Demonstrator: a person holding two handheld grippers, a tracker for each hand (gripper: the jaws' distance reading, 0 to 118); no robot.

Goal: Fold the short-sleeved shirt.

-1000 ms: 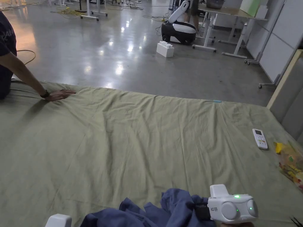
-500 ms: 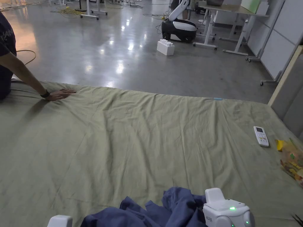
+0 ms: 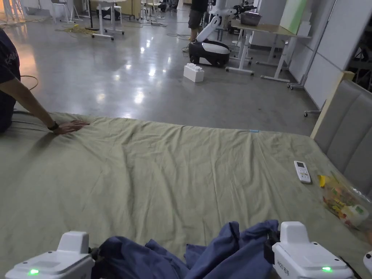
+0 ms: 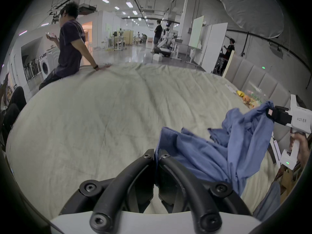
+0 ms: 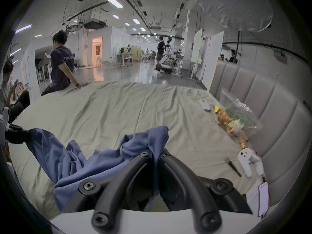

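Both claws, left [image 4: 156, 155] and right [image 5: 155, 154], now lift the crumpled blue shirt [image 3: 218, 254], clamped.

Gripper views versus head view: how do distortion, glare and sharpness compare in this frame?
Both gripper views are strongly fisheye with black rounded corners, bending the bed into a dome; the left one renders the sheet paler. Head view is straight-lined, with ceiling-light glare on the floor. The shirt stays sharp, and the snack bag looks slightly smeared in the right gripper view.
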